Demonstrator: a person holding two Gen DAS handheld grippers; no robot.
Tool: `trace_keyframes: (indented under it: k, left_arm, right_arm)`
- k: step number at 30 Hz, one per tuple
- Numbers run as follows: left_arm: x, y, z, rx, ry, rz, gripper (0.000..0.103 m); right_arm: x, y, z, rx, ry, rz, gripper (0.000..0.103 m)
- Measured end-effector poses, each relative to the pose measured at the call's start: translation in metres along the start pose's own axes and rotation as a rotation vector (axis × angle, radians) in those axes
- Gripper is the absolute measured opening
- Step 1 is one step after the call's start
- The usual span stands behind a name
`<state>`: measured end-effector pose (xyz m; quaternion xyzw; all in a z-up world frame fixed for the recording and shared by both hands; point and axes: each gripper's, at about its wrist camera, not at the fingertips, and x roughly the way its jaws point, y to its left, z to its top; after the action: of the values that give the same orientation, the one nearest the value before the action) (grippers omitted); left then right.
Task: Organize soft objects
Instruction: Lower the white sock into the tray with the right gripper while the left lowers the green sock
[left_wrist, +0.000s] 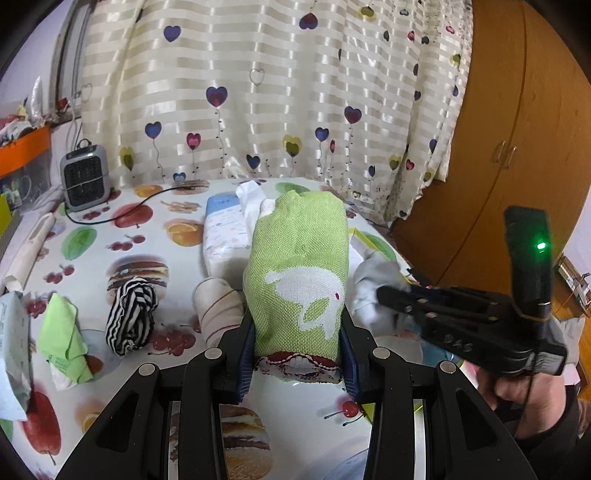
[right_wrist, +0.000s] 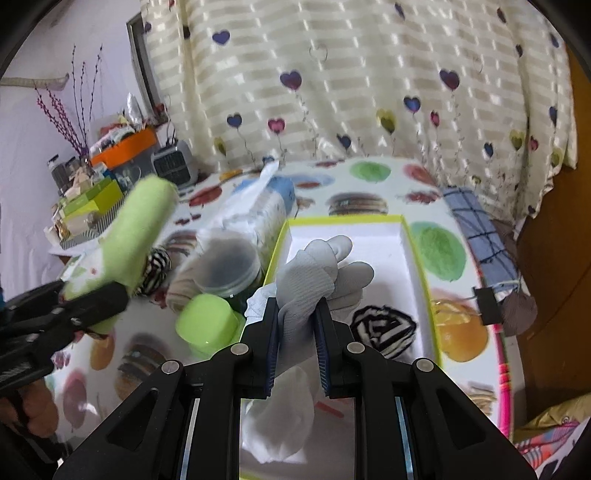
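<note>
My left gripper (left_wrist: 297, 354) fingers clamped on green rolled towel (left_wrist: 299, 273); right gripper (right_wrist: 297, 343) fingers clamped on grey glove (right_wrist: 314, 273) over white box (right_wrist: 406, 236).

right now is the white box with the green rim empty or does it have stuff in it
Not empty. A striped black-and-white roll lies inside the box, and the right gripper holds a grey glove over it.

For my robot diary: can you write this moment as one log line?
left tool: shut on green towel | right tool: shut on grey glove | box: striped sock inside
</note>
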<state>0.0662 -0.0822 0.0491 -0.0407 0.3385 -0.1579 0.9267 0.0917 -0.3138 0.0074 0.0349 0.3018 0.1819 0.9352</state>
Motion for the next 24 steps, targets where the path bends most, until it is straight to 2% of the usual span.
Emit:
trace_keyframes:
  k: [7, 9, 10, 12, 24]
  left_arm:
    - [0.006, -0.001, 0.001, 0.004, 0.013, 0.0, 0.037]
    - [0.008, -0.003, 0.001, 0.007, 0.017, -0.003, 0.037]
    - [0.009, -0.004, 0.001, 0.009, 0.019, -0.005, 0.037]
    - [0.011, -0.006, 0.001, 0.013, 0.024, -0.009, 0.037]
    - [0.029, -0.037, 0.008, 0.067, 0.047, -0.061, 0.037]
  right_arm:
    - [0.037, -0.001, -0.007, -0.021, 0.102, 0.021, 0.022]
    - [0.042, -0.002, -0.01, -0.024, 0.117, 0.007, 0.028]
    - [0.041, -0.003, -0.012, -0.024, 0.116, 0.008, 0.031]
    - [0.035, -0.003, -0.013, -0.026, 0.094, 0.011, 0.047]
    - [-0.018, -0.023, -0.008, 0.025, -0.037, -0.028, 0.047]
